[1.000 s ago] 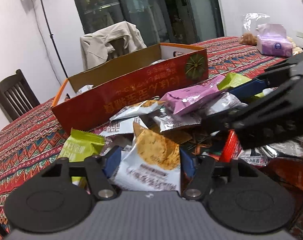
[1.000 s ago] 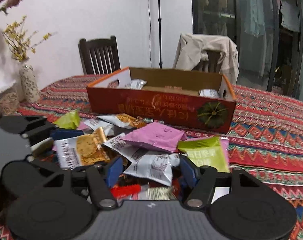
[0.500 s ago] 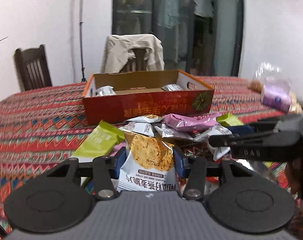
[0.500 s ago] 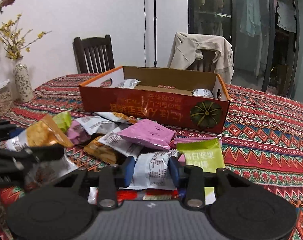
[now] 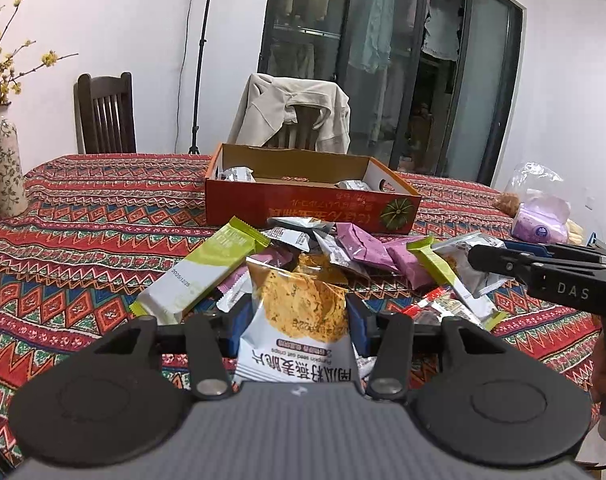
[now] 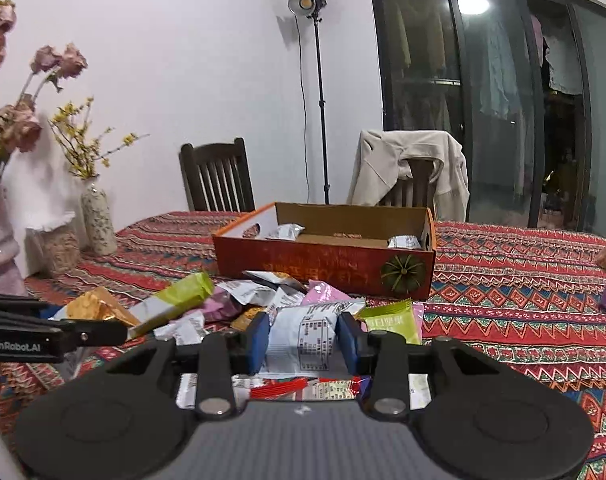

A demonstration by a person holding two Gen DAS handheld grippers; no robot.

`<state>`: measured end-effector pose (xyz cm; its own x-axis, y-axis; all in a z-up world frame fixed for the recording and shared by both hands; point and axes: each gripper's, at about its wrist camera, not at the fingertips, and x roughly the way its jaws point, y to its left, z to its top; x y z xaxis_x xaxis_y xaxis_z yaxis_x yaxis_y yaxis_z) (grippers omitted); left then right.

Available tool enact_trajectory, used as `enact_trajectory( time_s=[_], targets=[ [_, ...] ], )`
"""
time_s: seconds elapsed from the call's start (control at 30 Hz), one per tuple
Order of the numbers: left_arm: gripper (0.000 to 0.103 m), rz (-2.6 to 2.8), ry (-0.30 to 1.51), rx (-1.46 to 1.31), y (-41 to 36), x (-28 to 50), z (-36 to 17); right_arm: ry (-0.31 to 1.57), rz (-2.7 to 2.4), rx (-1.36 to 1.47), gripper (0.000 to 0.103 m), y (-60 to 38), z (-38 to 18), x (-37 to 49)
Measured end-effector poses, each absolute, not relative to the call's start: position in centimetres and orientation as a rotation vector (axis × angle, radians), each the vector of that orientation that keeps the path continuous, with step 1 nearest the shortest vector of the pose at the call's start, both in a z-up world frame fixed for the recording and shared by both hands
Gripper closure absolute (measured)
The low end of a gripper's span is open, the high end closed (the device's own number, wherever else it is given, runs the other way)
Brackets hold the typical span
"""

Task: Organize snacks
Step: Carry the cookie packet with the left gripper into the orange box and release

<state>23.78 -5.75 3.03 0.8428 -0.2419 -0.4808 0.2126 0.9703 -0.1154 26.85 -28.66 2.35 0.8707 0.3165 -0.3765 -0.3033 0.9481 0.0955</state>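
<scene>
Snacks point(image 5: 343, 252) heap before the open-topped box point(image 5: 303, 204); left tongs point(image 5: 295, 320) clamp an oat-crisp packet point(image 5: 299, 320), right tongs point(image 6: 303, 338) a silver packet point(image 6: 303, 336).

— What blocks us toward the orange box point(image 5: 311, 206) at twelve o'clock?

— We see the snack pile point(image 5: 343, 248) heaped against its near wall, but the box is open above, with bare floor between two packets inside.

— And sideways?

— We have bare tablecloth point(image 5: 83, 216) at ten o'clock; the vase point(image 5: 5, 172) stands at nine, the right gripper point(image 5: 503, 256) at three.
</scene>
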Motion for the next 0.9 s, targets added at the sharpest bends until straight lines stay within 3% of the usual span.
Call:
enact_trajectory(
  time_s=[0.4,0.67,0.9],
  targets=[
    [0.053,-0.345,0.501,-0.021,-6.0,28.5,5.5,0.358,0.331,0.026,0.066,-29.6,3.5,27.3],
    [0.053,-0.403,0.558,-0.032,-6.1,43.6,9.4,0.310,0.438,0.017,0.066,-31.0,8.2,36.1],
    [0.054,-0.331,0.671,-0.073,-7.5,58.7,7.9,0.425,0.467,0.069,0.066,-30.7,9.4,50.5]
  ],
)
